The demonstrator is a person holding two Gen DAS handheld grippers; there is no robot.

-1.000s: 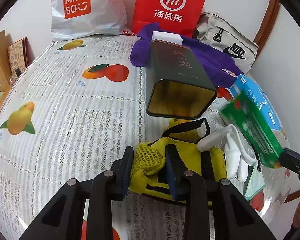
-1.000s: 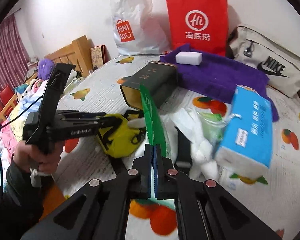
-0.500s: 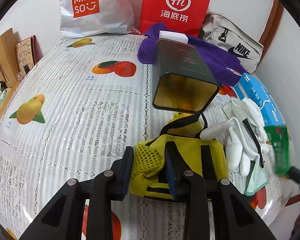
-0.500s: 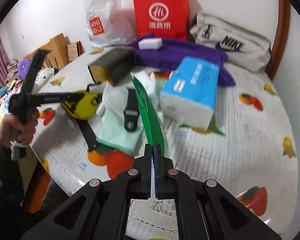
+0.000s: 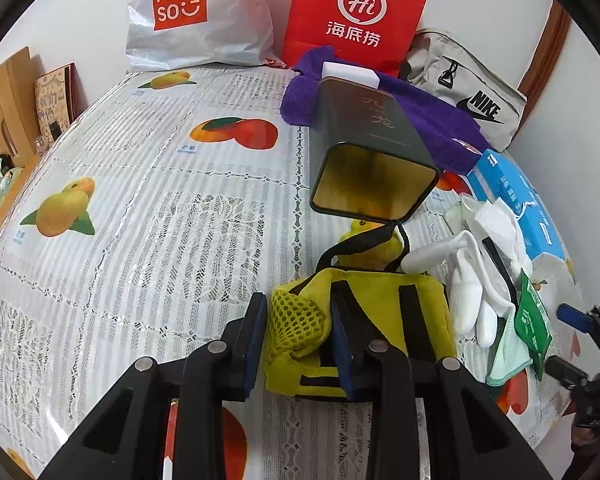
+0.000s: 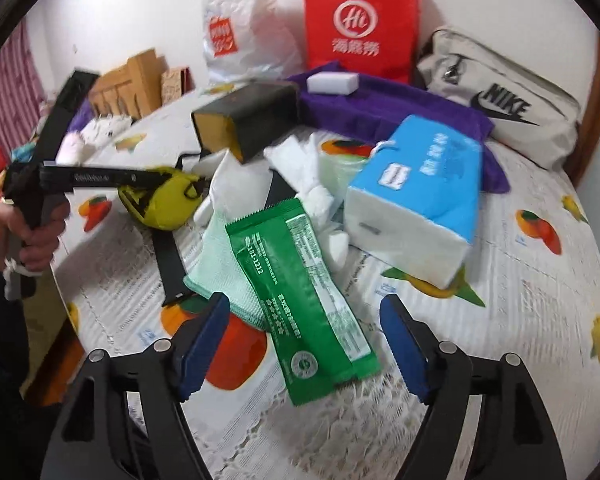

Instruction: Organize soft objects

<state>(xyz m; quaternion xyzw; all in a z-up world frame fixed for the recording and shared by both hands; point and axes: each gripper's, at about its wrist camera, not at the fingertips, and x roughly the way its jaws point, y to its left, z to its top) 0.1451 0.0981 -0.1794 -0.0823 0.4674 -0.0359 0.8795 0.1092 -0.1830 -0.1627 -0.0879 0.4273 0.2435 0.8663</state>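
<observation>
left wrist shows left gripper [image 5: 298, 338] fingers clamping the yellow pouch [image 5: 364, 320]; right gripper [image 6: 304, 344] spread wide, holding nothing.

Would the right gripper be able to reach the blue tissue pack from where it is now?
Probably yes: the right gripper is open and holds nothing, and the blue tissue pack lies ahead to its right with its near end uncovered; only the green packet lies between.

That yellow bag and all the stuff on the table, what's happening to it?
A person is tidying soft things with two hand-held grippers. The left gripper is clamped on the mesh corner of the yellow bag, which sits in front of the dark tin box lying on its side. The right gripper is open, and the green packet lies flat on the table between its fingers, partly over a mint cloth.
</observation>
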